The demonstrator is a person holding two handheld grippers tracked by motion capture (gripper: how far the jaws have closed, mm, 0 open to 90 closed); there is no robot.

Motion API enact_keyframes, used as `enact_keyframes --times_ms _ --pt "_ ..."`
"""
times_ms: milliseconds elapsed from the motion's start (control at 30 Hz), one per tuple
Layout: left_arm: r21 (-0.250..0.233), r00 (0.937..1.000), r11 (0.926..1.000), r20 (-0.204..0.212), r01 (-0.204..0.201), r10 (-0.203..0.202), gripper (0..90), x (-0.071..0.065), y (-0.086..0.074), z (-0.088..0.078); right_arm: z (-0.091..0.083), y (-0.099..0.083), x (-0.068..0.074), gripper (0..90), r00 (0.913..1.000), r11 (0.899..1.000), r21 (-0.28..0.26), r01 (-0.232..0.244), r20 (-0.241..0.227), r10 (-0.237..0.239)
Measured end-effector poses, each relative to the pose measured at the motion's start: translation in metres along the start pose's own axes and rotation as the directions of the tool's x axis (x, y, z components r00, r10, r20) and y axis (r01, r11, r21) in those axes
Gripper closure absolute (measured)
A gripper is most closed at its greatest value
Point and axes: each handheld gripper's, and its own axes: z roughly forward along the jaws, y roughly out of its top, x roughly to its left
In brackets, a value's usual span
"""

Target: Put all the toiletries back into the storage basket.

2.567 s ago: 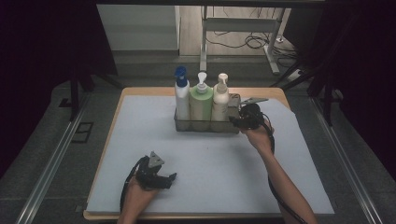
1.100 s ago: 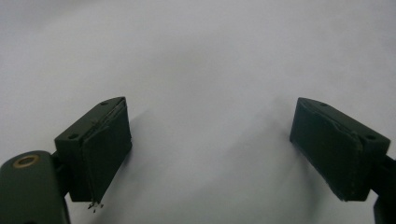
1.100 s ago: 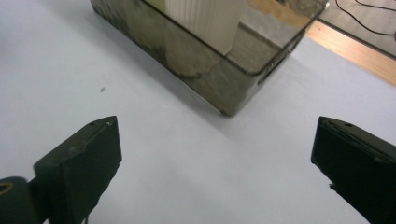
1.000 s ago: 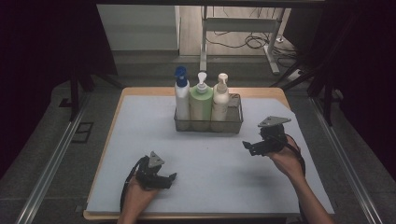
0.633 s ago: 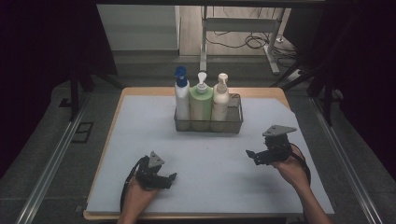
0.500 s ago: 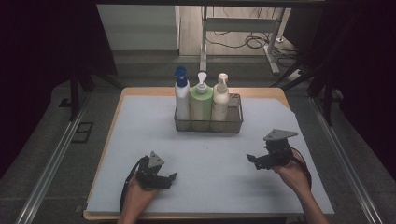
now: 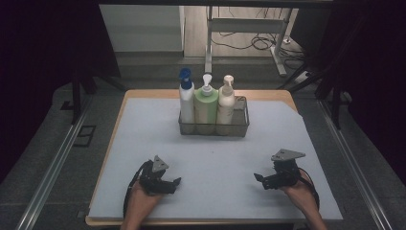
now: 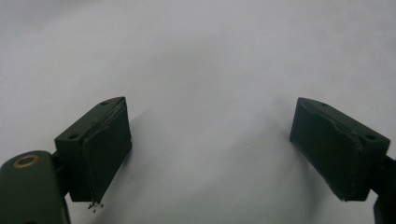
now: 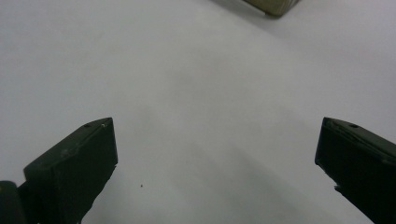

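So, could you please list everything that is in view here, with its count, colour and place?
wire basket: one, dark grey, far middle of the mat, holding three bottles.
blue-capped bottle: one, white with blue top, left end of the basket.
green bottle: one, green with white pump, middle of the basket.
cream bottle: one, cream with pump, right of the green one.
mat: one, pale grey, covering the tabletop.
table: one, wooden, edges showing around the mat.
left gripper: one, black, near left on the mat, jaws apart.
right gripper: one, black, near right, jaws apart.
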Motion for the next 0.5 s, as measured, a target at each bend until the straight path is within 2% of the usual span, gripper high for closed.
enact_keyframes --times_ms 333,500 --pt "-0.001 1.0 1.0 0.0 -0.001 0.001 12.4 0.0 0.0 0.0 0.02 -0.025 0.001 0.0 0.9995 0.999 0.043 -0.031 -0.009 0.031" --pt "0.001 1.0 1.0 0.0 -0.001 0.001 12.4 0.0 0.0 0.0 0.02 -0.025 0.001 0.0 0.9995 0.999 0.041 -0.03 -0.008 0.03"
